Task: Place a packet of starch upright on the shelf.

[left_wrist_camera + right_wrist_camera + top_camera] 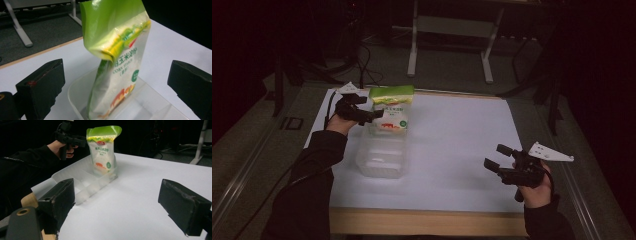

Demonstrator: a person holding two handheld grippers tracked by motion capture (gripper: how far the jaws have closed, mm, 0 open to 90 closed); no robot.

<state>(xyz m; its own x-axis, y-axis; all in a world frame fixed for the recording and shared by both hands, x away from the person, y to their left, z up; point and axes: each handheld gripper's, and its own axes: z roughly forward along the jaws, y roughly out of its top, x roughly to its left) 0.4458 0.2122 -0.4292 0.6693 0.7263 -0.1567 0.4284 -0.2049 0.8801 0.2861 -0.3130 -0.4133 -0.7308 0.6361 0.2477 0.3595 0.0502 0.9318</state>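
**Corn starch bag standing in clear tray, both grippers free**

Right gripper (pixel 498 157): resting low at the near right of the table (pixel 452 145), well apart from the tray; jaws standing wide, gripping nothing, bare white surface showing between them in the right gripper view.

Left gripper (pixel 373 116): hovering at the far left, just beside the upper part of the bag; jaws spread wide, pressing on nothing. Bag sitting between and beyond the two black jaws in the left gripper view, apart from both pads.

Bag (pixel 117 62): green-topped, white-bodied pouch, printed "CORN STARCH", standing upright in the far end of the tray. Top folding and leaning over toward one side, crease showing below the green band. Base resting on the tray floor, against the far wall as far as can be told.

Tray (pixel 379 160): clear plastic, oblong, lying lengthwise at the left of the table, near end pointing toward the person. Showing inner dividers in the right gripper view (pixel 82 182); near compartments holding nothing that can be made out.

Table: white top with a wooden front edge, carrying tray and bag at left.

Sleeves: dark, entering from the bottom at left and right.

Background: dim floor, white-legged frame (pixel 452 30) standing beyond the table.
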